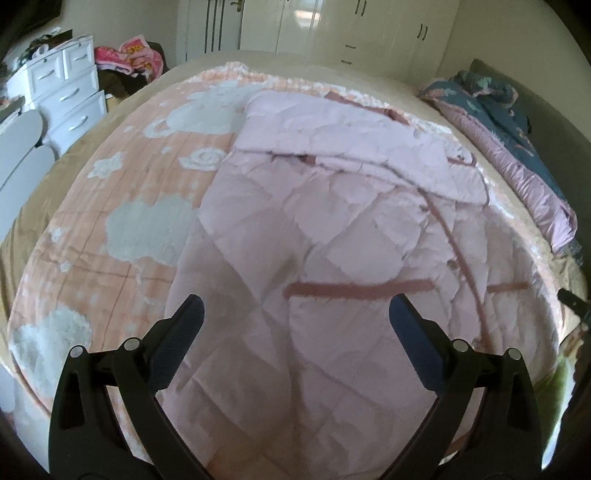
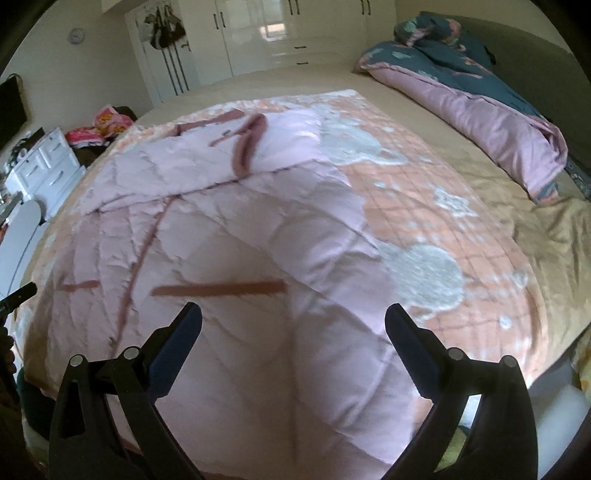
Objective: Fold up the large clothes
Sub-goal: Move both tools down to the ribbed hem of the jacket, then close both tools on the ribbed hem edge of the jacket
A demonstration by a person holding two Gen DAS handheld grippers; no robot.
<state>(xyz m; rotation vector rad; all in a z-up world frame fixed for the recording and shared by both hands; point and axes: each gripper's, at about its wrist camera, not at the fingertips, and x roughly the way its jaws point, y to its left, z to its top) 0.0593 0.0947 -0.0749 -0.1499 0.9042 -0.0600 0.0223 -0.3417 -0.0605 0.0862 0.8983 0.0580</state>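
Note:
A large pale pink quilted coat (image 1: 314, 236) with darker pink trim lies flat on an orange blanket with white patterns (image 1: 122, 206). One sleeve is folded across its upper part. It also shows in the right wrist view (image 2: 258, 229) on the same blanket (image 2: 443, 229). My left gripper (image 1: 295, 314) is open and empty above the coat's lower left part. My right gripper (image 2: 293, 317) is open and empty above the coat's lower right part. The tip of the other gripper (image 2: 16, 293) shows at the far left of the right wrist view.
The bed carries a beige sheet (image 2: 535, 236) and a bunched teal and lilac duvet (image 2: 480, 96) along its right side. A white drawer unit (image 1: 62, 88) and a pile of bright pink cloth (image 1: 129, 59) stand left. White wardrobes (image 2: 288, 33) line the back wall.

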